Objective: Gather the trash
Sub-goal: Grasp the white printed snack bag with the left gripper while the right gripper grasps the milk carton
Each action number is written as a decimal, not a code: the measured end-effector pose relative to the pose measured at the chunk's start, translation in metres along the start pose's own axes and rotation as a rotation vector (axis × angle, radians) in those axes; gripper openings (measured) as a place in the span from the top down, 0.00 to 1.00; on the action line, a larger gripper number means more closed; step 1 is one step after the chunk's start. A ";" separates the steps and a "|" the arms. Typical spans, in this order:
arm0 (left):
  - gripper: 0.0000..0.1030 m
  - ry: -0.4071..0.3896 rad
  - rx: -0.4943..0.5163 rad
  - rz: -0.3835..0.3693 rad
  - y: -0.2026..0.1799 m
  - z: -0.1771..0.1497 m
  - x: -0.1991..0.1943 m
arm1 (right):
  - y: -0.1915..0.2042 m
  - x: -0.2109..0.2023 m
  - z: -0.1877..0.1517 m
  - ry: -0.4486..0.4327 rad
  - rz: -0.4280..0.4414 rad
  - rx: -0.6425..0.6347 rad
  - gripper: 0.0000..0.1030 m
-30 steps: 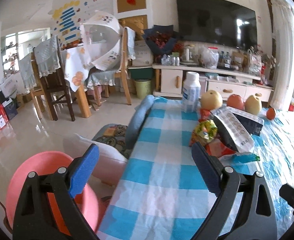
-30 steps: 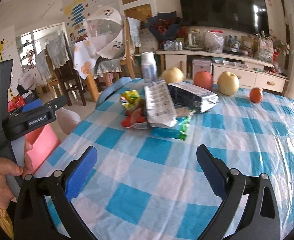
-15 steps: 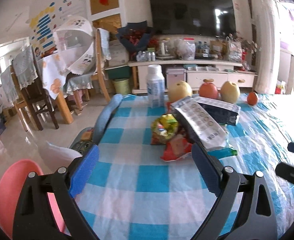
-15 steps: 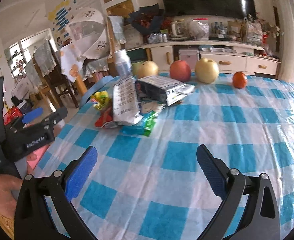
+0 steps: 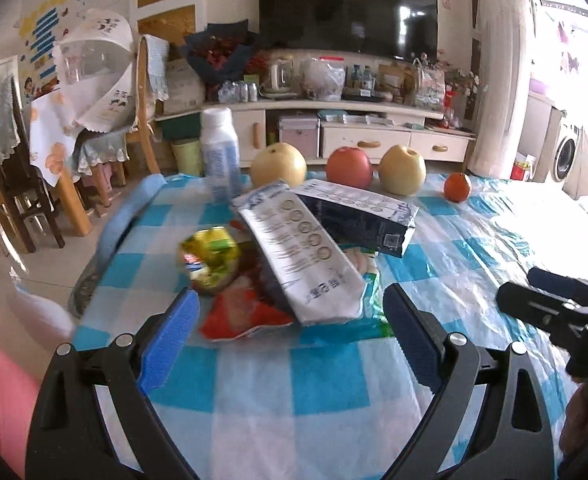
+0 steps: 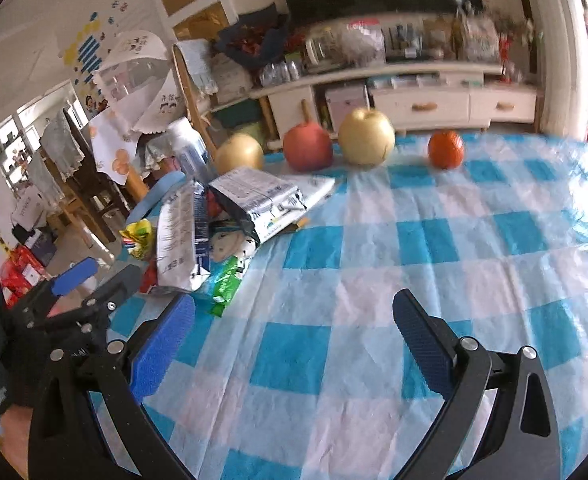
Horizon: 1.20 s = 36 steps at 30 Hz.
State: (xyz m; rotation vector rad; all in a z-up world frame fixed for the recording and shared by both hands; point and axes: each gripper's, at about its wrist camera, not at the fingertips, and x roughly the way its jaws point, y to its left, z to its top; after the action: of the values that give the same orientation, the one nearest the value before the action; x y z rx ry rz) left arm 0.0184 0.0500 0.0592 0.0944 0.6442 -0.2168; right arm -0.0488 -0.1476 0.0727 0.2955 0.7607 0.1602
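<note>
Blue-padded and spread wide, the left claw (image 5: 285,340) hangs empty just above the checked surface (image 5: 314,392) at the near edge of a heap of wrappers, while the right claw (image 6: 294,344), just as wide and empty, hovers over bare cloth to the right of that heap. Nearest lie a red wrapper (image 5: 245,316) and a green packet (image 6: 225,284), then a long silver bag (image 5: 298,256), a crumpled yellow wrapper (image 5: 209,254) to its left and a dark bag (image 5: 358,216) behind. Farthest stand a white bottle (image 5: 219,152), two pears (image 5: 404,168), an apple (image 5: 348,166) and an orange (image 5: 456,187).
</note>
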 end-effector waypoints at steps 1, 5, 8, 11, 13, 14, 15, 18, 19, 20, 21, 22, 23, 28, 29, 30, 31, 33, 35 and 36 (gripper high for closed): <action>0.09 0.008 -0.003 -0.005 -0.002 0.002 0.006 | -0.002 0.006 0.001 0.016 0.009 0.012 0.05; 0.09 0.043 -0.044 -0.009 -0.002 0.014 0.031 | -0.001 0.024 0.004 0.059 0.022 -0.001 0.05; 0.09 0.070 -0.086 -0.001 0.004 0.022 0.051 | 0.001 0.028 0.011 0.051 0.013 -0.033 0.05; 0.09 0.091 -0.130 0.000 0.011 0.028 0.065 | -0.004 0.032 0.020 0.034 0.014 -0.037 0.05; 0.10 0.097 -0.138 0.011 0.012 0.032 0.072 | -0.009 0.037 0.025 0.033 0.018 -0.025 0.05; 0.11 0.103 -0.138 0.021 0.013 0.033 0.075 | -0.012 0.041 0.028 0.035 0.022 -0.020 0.05; 0.11 0.110 -0.138 0.032 0.013 0.035 0.079 | -0.014 0.045 0.029 0.041 0.027 -0.014 0.05; 0.15 0.119 -0.150 0.044 0.017 0.039 0.086 | -0.017 0.056 0.027 0.074 0.042 0.006 0.05; 0.17 0.121 -0.154 0.046 0.018 0.041 0.087 | -0.017 0.059 0.026 0.086 0.051 0.011 0.05; 0.22 0.124 -0.164 0.046 0.019 0.041 0.089 | -0.015 0.061 0.025 0.095 0.058 0.012 0.05; 0.25 0.127 -0.170 0.048 0.020 0.041 0.090 | -0.013 0.063 0.023 0.103 0.063 0.005 0.05; 0.28 0.128 -0.175 0.049 0.021 0.040 0.090 | -0.009 0.064 0.022 0.107 0.064 -0.005 0.05; 0.31 0.126 -0.182 0.049 0.022 0.040 0.090 | -0.006 0.066 0.021 0.111 0.066 -0.016 0.05; 0.38 0.124 -0.217 0.012 0.027 0.038 0.085 | 0.009 0.075 0.013 0.136 0.114 -0.034 0.05; 0.41 0.122 -0.221 0.006 0.028 0.038 0.084 | 0.012 0.077 0.012 0.142 0.129 -0.031 0.05; 0.41 0.118 -0.229 -0.002 0.030 0.037 0.081 | 0.015 0.079 0.011 0.148 0.144 -0.029 0.05; 0.42 0.118 -0.235 -0.005 0.031 0.037 0.079 | 0.018 0.082 0.009 0.155 0.161 -0.026 0.05; 0.42 0.112 -0.248 -0.015 0.035 0.037 0.074 | 0.023 0.085 0.008 0.162 0.184 -0.023 0.05; 0.42 0.100 -0.262 -0.020 0.040 0.036 0.066 | 0.031 0.089 0.007 0.165 0.196 -0.036 0.05; 0.42 0.093 -0.263 -0.018 0.042 0.036 0.063 | 0.035 0.090 0.007 0.165 0.199 -0.046 0.05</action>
State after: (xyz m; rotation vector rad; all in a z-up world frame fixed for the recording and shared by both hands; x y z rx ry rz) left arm 0.0981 0.0744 0.0512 -0.1546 0.7615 -0.1438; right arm 0.0193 -0.0939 0.0301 0.3165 0.8896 0.3933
